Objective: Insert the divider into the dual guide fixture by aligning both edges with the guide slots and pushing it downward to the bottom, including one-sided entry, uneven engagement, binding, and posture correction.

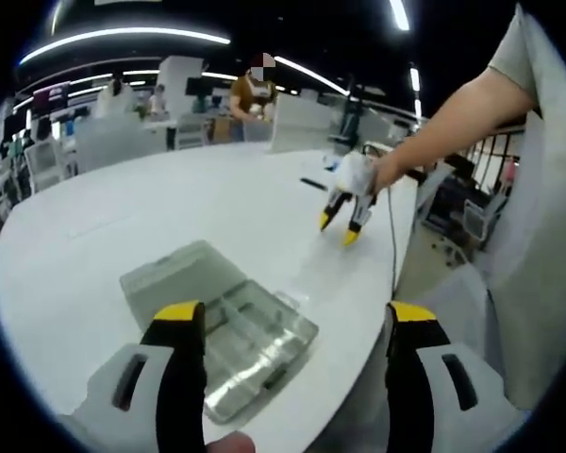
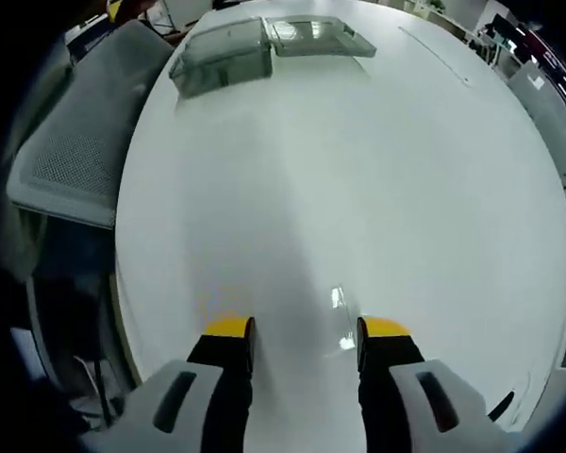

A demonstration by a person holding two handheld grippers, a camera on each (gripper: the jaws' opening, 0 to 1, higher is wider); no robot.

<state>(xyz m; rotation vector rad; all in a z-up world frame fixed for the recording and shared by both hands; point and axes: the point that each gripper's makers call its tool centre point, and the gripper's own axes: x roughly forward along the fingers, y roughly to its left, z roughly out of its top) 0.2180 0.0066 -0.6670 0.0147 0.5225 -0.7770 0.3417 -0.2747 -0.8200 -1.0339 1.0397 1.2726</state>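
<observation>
While both grippers are hanging empty with jaws spread wide, you are starting from nothing gripped: the left gripper is hovering just over the clear plastic case near the counter edge, and the right gripper is floating well apart from it over bare surface. I am counting one case, lid open, and two grippers; I cannot make out a loose divider. Square up over the case before closing, and bring both edges level so neither side is entering first

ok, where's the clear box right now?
In the left gripper view the clear box lies lid-open on the white table, just ahead of the left tool; the right gripper view shows it at the table's far edge.
</observation>
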